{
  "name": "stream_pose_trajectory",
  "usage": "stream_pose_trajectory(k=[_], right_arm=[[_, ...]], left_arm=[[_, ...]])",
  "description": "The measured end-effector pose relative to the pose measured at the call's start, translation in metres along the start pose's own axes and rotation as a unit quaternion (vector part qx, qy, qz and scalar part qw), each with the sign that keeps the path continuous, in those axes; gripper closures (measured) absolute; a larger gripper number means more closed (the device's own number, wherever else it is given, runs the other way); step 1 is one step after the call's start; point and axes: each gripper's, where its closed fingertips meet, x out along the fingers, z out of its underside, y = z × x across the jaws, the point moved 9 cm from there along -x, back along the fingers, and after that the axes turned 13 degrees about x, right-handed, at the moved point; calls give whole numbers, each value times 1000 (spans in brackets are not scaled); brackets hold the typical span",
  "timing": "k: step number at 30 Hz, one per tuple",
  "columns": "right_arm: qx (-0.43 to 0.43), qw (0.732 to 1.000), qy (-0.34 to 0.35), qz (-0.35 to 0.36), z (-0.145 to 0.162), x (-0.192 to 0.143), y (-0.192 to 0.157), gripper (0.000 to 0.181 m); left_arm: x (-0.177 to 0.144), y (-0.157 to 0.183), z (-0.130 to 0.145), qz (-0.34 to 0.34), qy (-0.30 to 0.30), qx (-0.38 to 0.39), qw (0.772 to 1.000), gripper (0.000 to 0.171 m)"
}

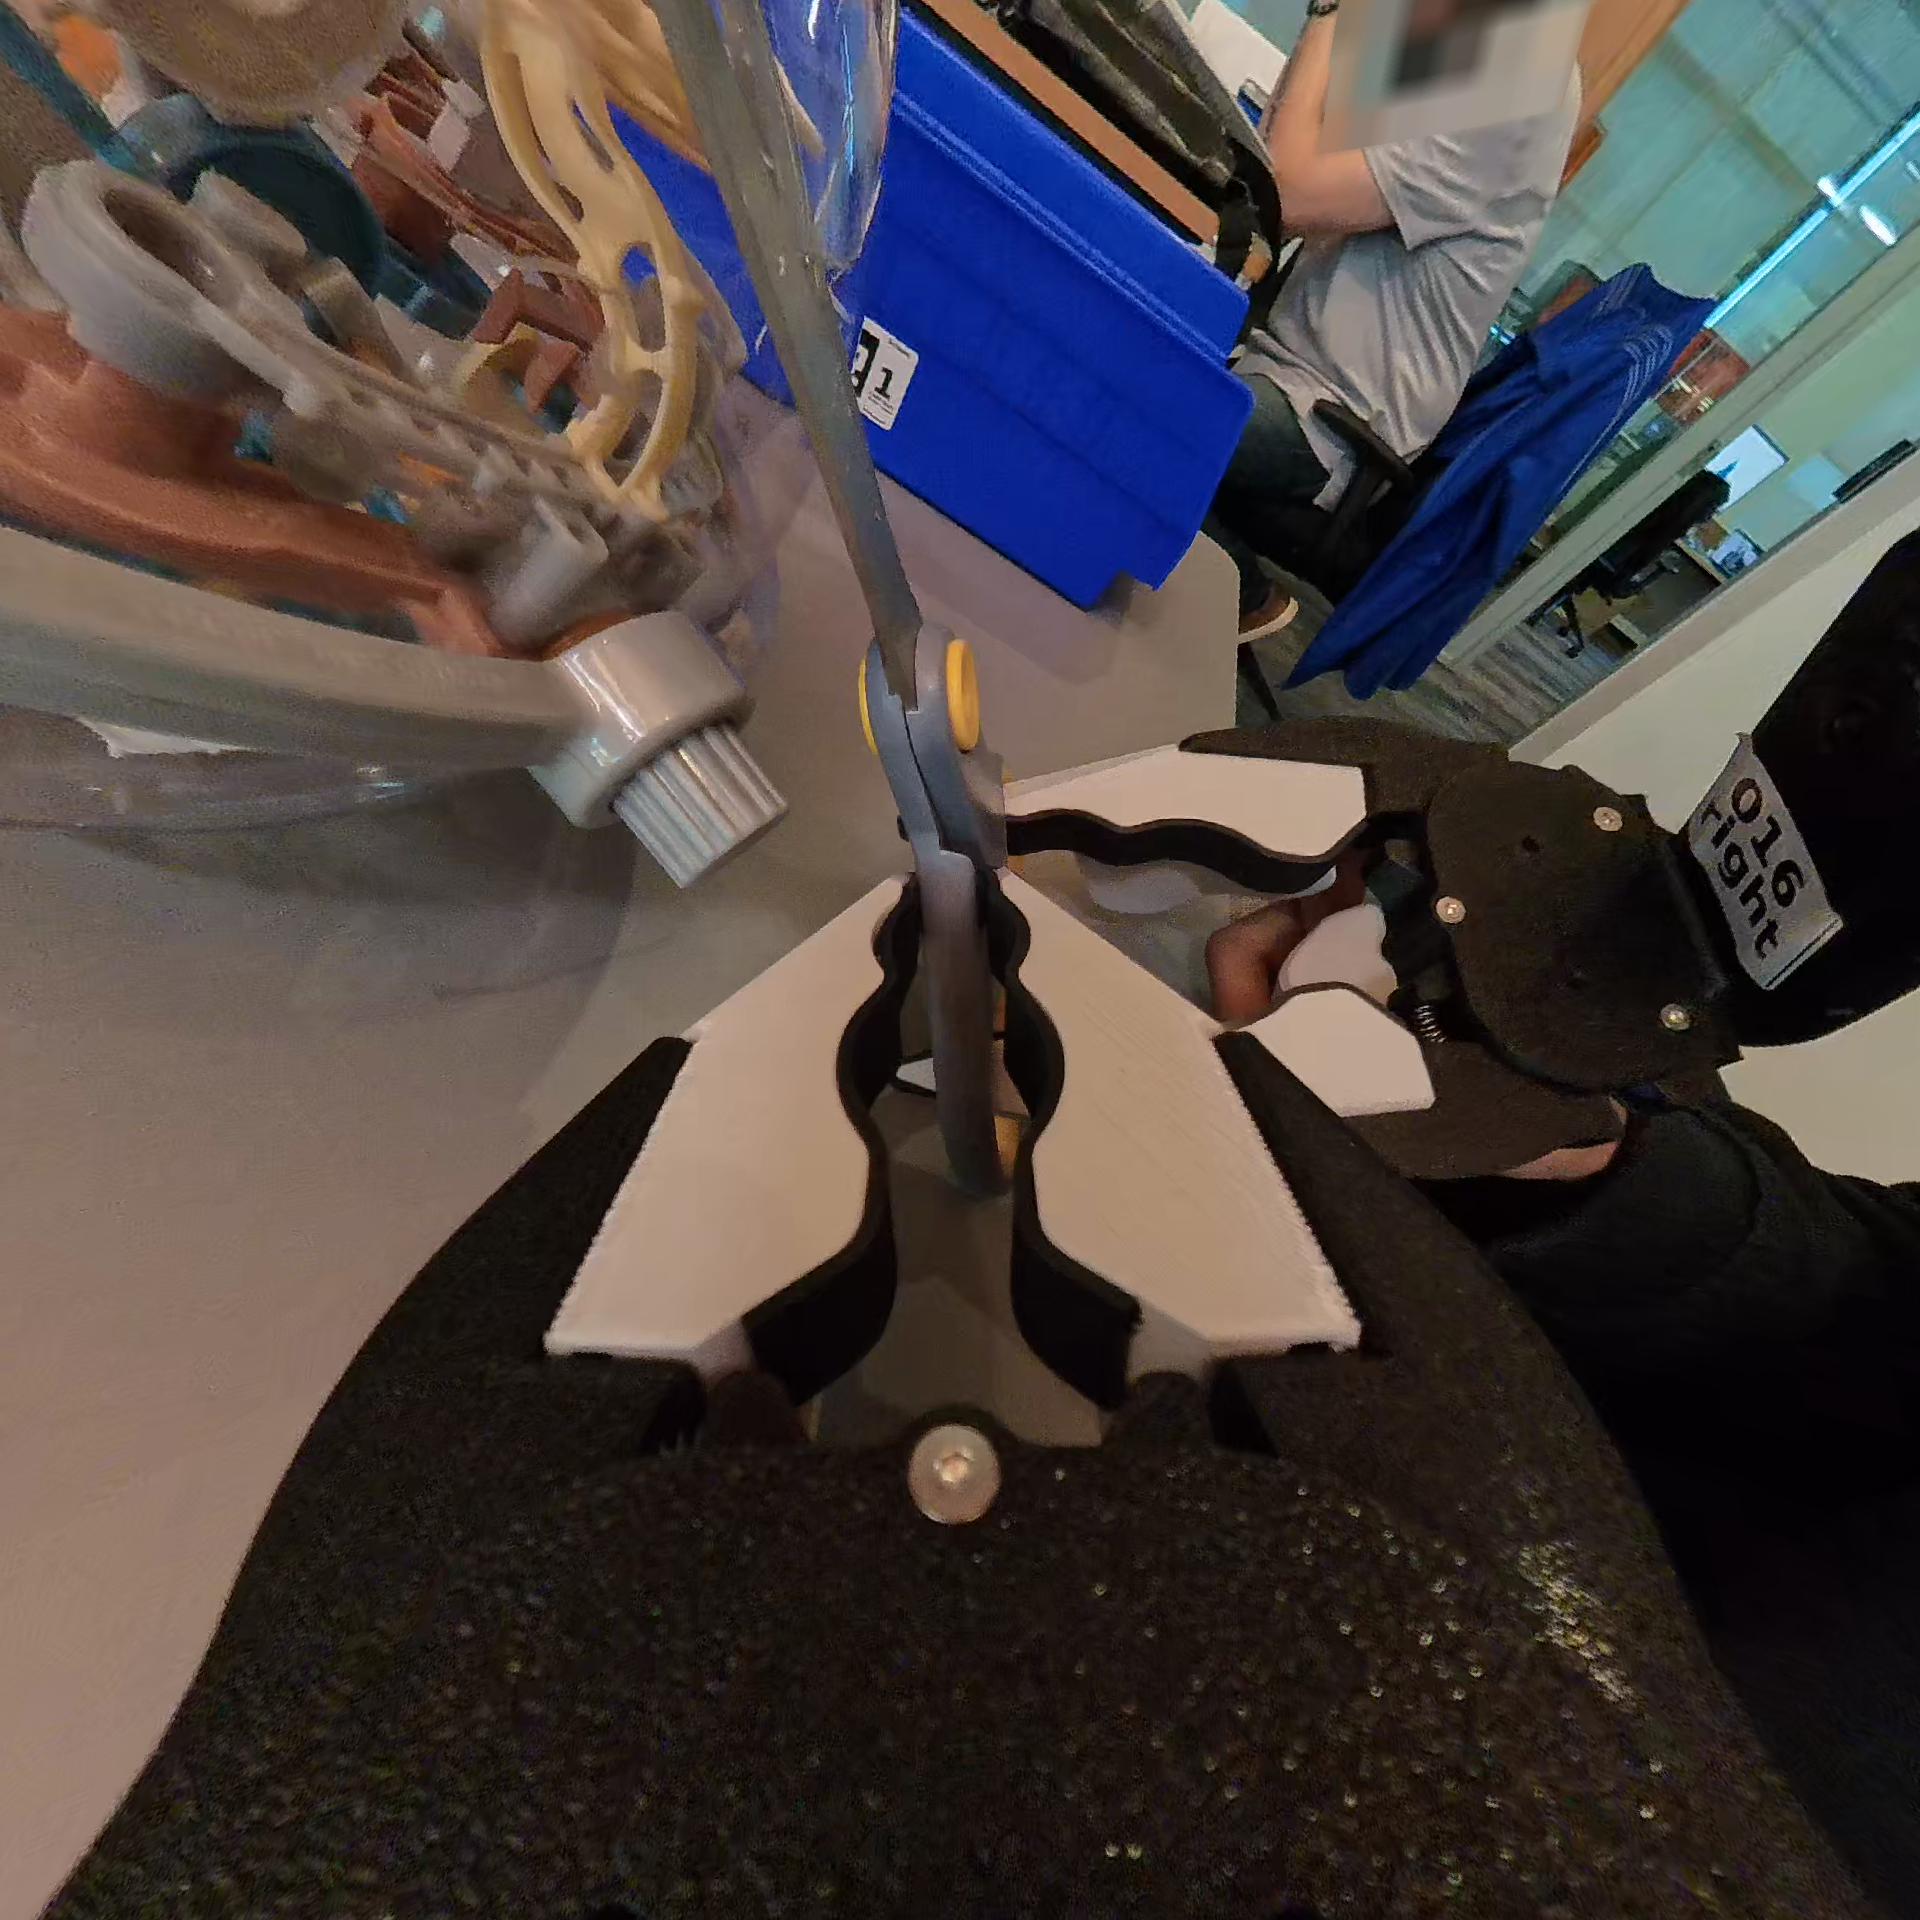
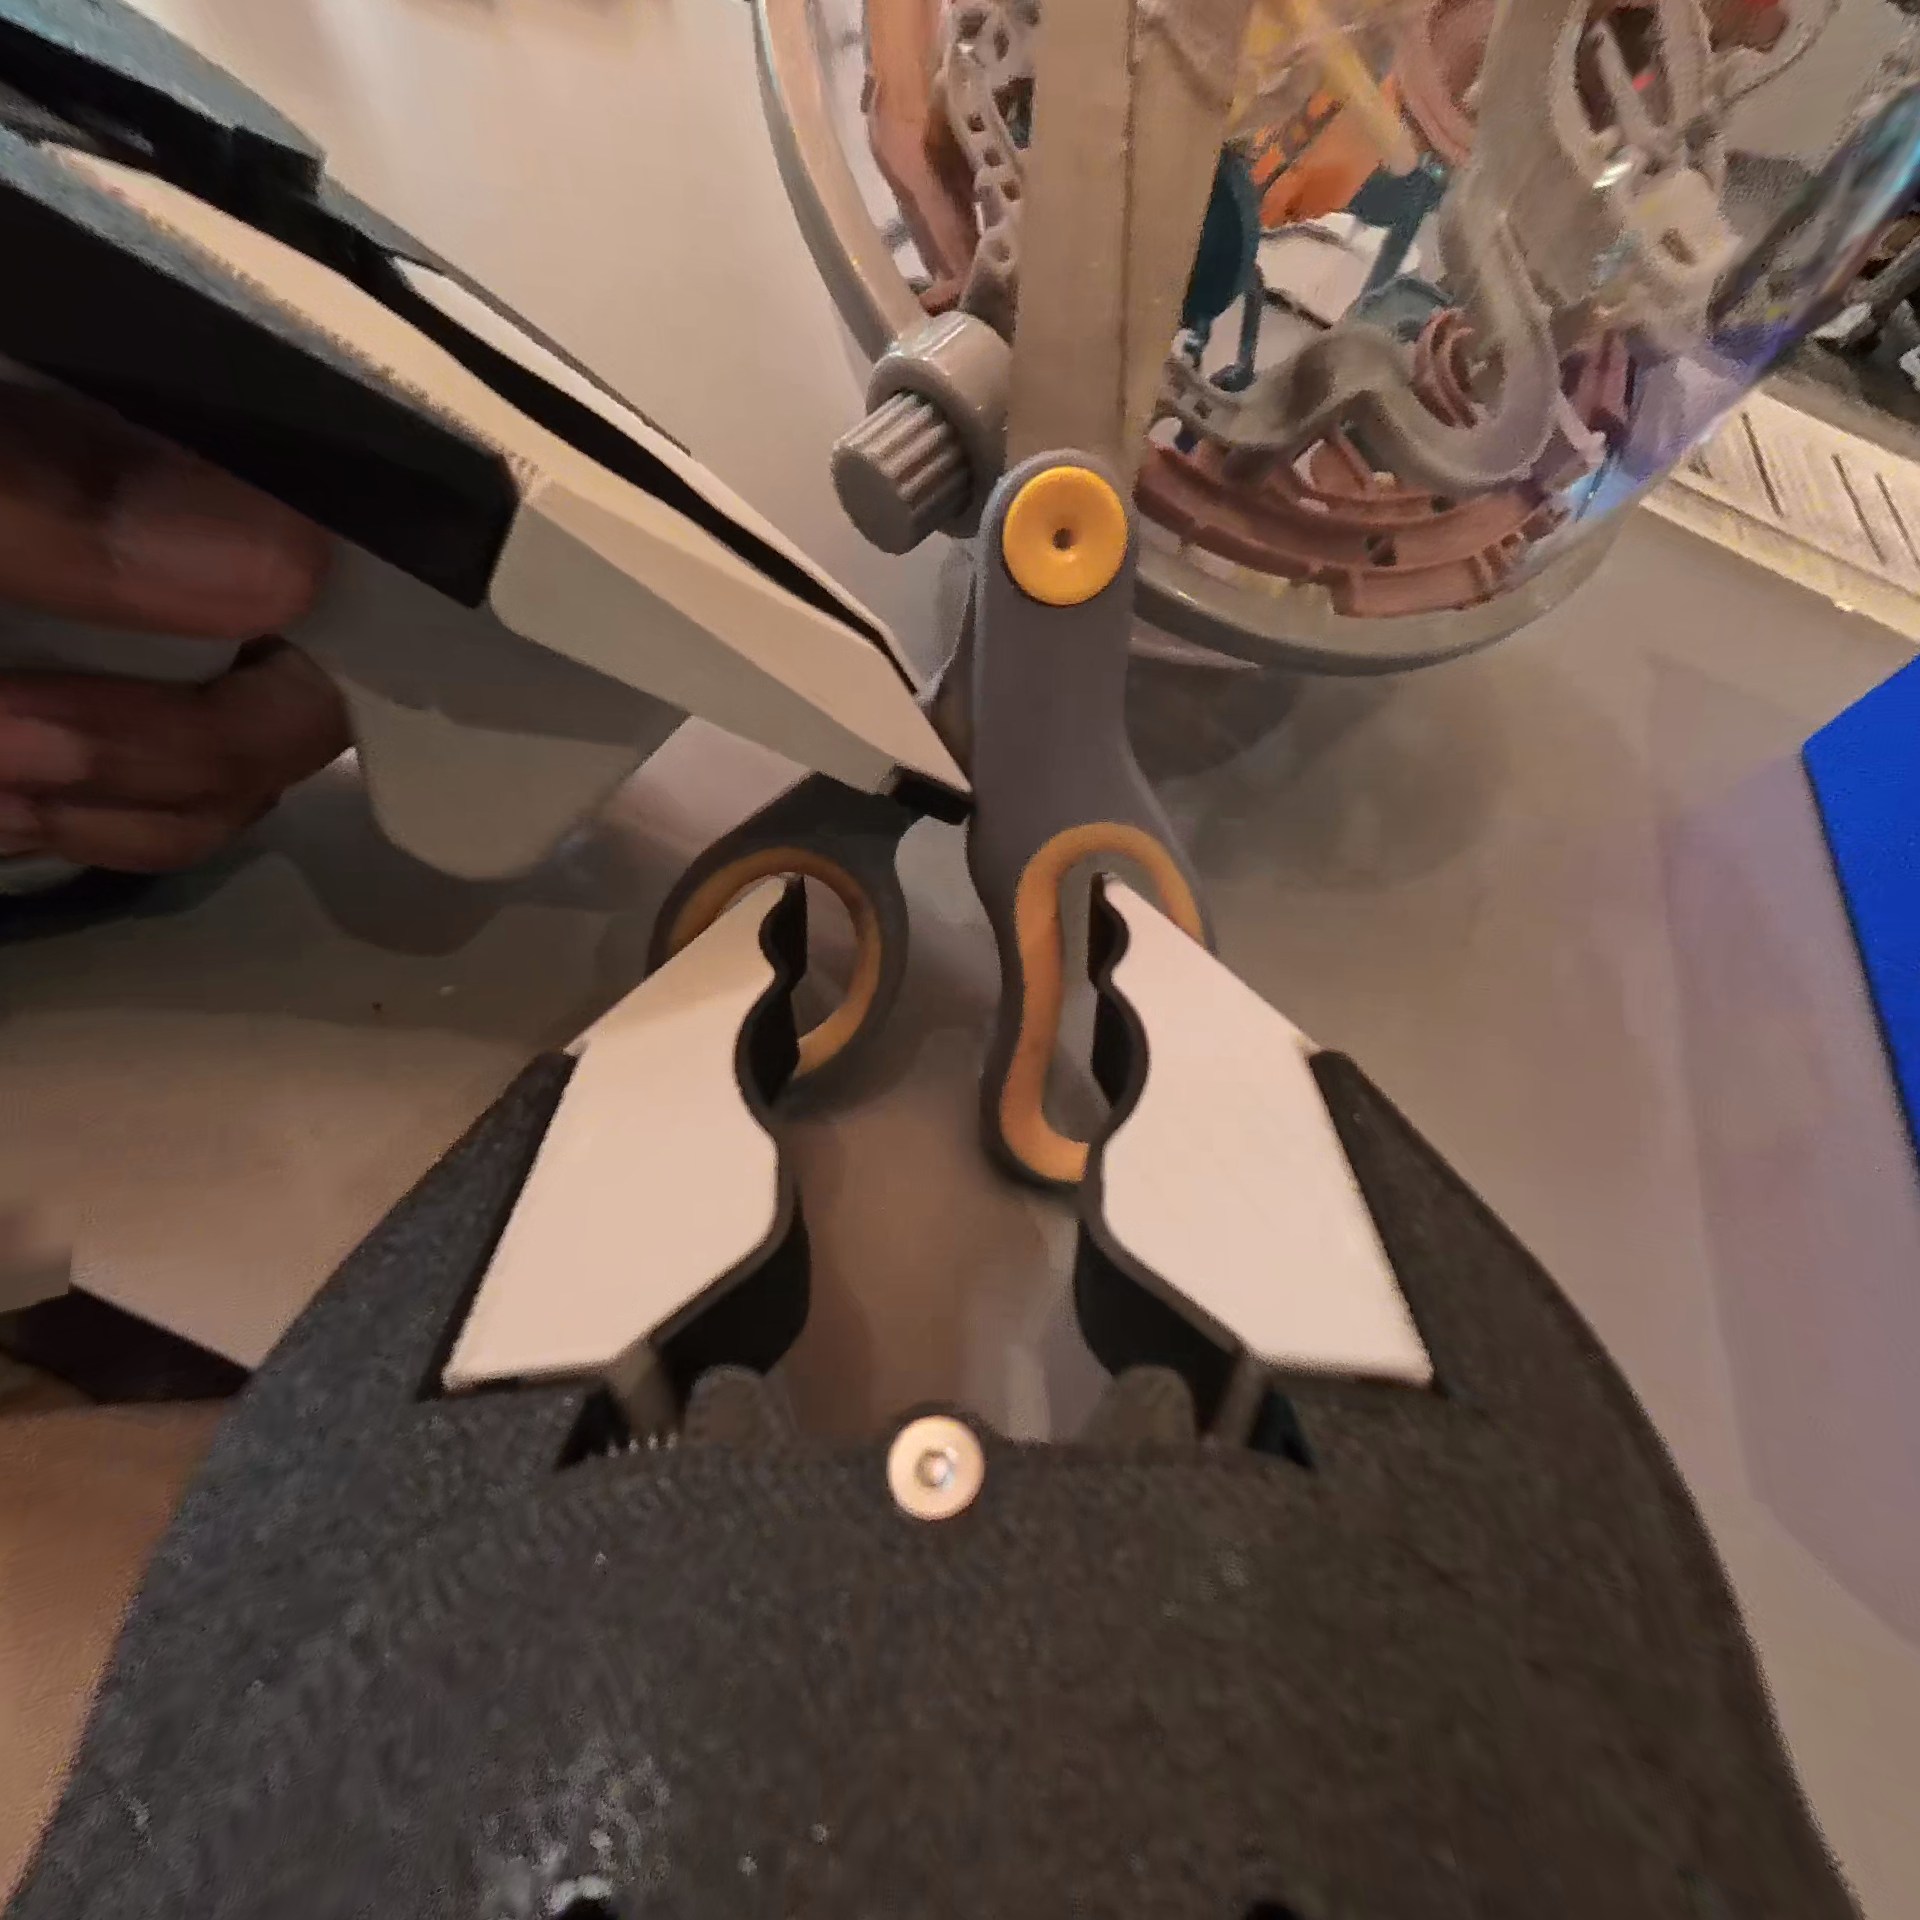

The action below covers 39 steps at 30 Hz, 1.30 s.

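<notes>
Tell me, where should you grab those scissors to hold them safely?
Probably by the grey and yellow handles of the scissors, coming from the handle end. The loops give the fingers something to hook, and the blades point away toward the clear ball. The left gripper already pinches the shank below the yellow pivot.

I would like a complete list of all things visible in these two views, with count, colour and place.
scissors: one, grey with yellow, upright between both grippers
clear globe: one, transparent, coloured tracks inside, behind scissors
grey knob: one, on the globe's frame
blue bin: one, on table behind
table: one, grey
seated person: one, background
left gripper: black and white, shut on scissors' handle
right gripper: fingers inside both handle loops
</notes>
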Motion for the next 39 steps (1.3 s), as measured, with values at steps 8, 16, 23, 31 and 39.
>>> stream_pose_trajectory(k=[8,16,23,31,39], right_arm=[[-38,999,11,16,1,4,-4,130],[1,999,27,-36,-1,-1,-1,129],[23,997,25,-71,-10,-10,1,140],[162,969,46,-179,-21,-20,8,146],[325,895,67,-298,-31,-35,16,147]], left_arm=[[-1,-1,0,8,3,-10,1000,163],[-3,-2,-1,24,18,-16,999,162],[-9,2,-5,39,40,19,998,161],[-25,8,-18,18,126,81,989,155],[-66,11,-33,-238,250,246,906,146]])
